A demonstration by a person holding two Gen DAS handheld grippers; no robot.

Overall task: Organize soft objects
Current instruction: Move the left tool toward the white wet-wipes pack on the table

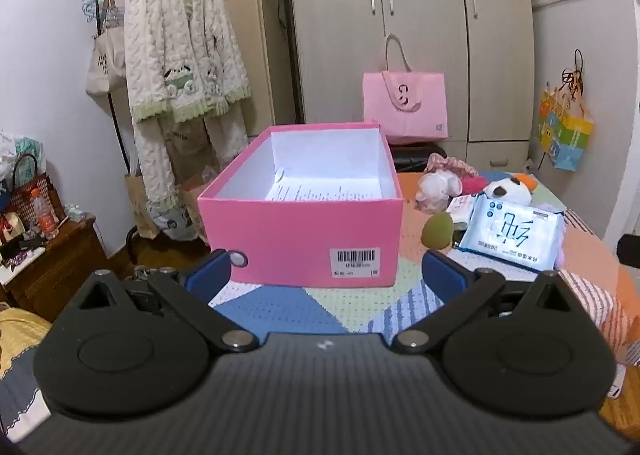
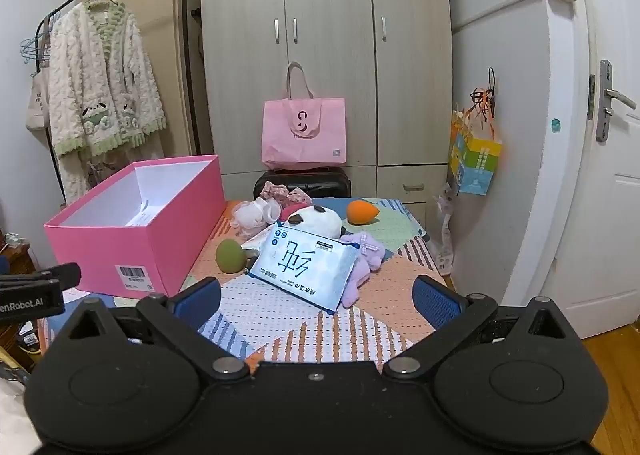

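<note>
1. Both grippers, left (image 1: 326, 267) and right (image 2: 316, 297), over counter (image 2: 372, 319), jaws spread, holding nothing.
2. Pink box (image 1: 304, 231) open, at left.
3. Wipes pack (image 2: 306, 261), plush toy (image 2: 316, 221), sponges beside box.

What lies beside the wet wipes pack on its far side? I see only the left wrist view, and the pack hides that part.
Observer: A lilac plush item lies partly under the wet wipes pack and sticks out on the pack's right.
Operator: Is the right gripper holding something?
Observer: No. The right gripper is open and empty, just in front of the pack.
Operator: Is anything beyond the white plush toy?
Observer: An orange egg-shaped sponge lies alone, to the right of the white plush toy.
</note>
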